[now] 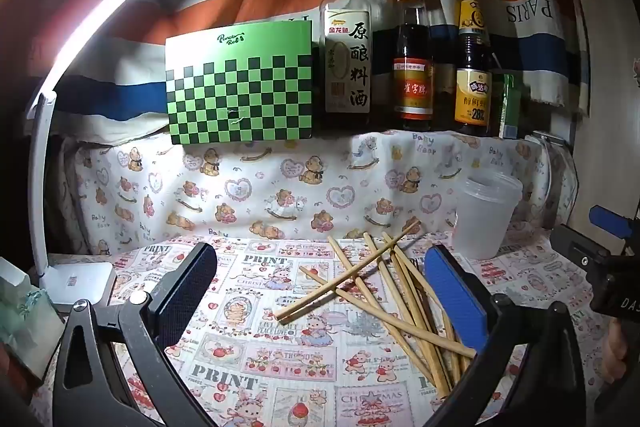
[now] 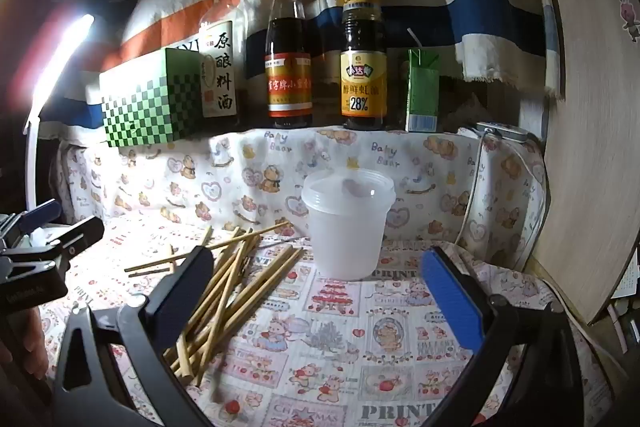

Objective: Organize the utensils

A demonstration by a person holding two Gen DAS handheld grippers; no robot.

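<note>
Several bamboo chopsticks [image 1: 384,291] lie crossed in a loose pile on the printed tablecloth [image 1: 256,347]; the right wrist view shows the chopsticks [image 2: 228,279] left of centre. A translucent plastic cup [image 1: 486,215] stands upright just behind and right of the pile, and the cup [image 2: 347,223] is empty as far as I can see. My left gripper [image 1: 324,285] hovers wide open above the cloth, its right finger over the pile's right side. My right gripper [image 2: 320,287] is also wide open in front of the cup, its left finger over the pile. Neither holds anything.
On a raised ledge behind stand a green checkered box [image 1: 240,83], three sauce bottles [image 1: 412,55] and a small green carton [image 2: 422,91]. A lit desk lamp [image 1: 72,279] stands at left. A wooden board [image 2: 592,147] leans at right.
</note>
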